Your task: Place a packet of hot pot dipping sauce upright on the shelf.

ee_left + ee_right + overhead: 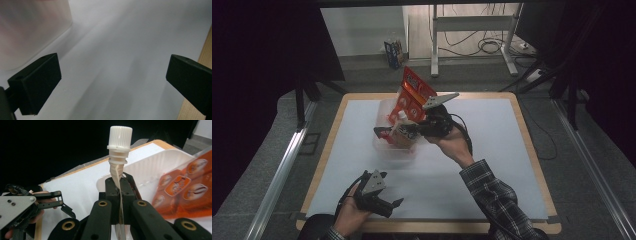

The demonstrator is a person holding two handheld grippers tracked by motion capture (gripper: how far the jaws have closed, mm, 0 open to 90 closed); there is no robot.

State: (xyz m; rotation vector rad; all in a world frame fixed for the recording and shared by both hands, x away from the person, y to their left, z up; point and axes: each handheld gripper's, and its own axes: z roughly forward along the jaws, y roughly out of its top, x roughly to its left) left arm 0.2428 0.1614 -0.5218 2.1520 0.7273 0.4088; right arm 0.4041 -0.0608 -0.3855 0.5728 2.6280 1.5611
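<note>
Pouch (120, 187) with white cap (120, 136) is clamped between the 2 jaws of the right gripper (119, 192), held above the tub (384, 142). Left gripper (384, 200) is held agape, near the tub, nothing gripped. Orange pack (412, 95) stands in the tub.

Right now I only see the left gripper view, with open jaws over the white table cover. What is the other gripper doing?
Observer: The right gripper is shut on a spouted pouch, gripping just below its white screw cap.
Operator: Where is that compared to the tray?
Observer: The pouch is held upright at the clear plastic tray. I cannot tell if they touch.
Operator: Is anything else there?
Observer: An orange-red package leans tilted at the tray's far side.
</note>
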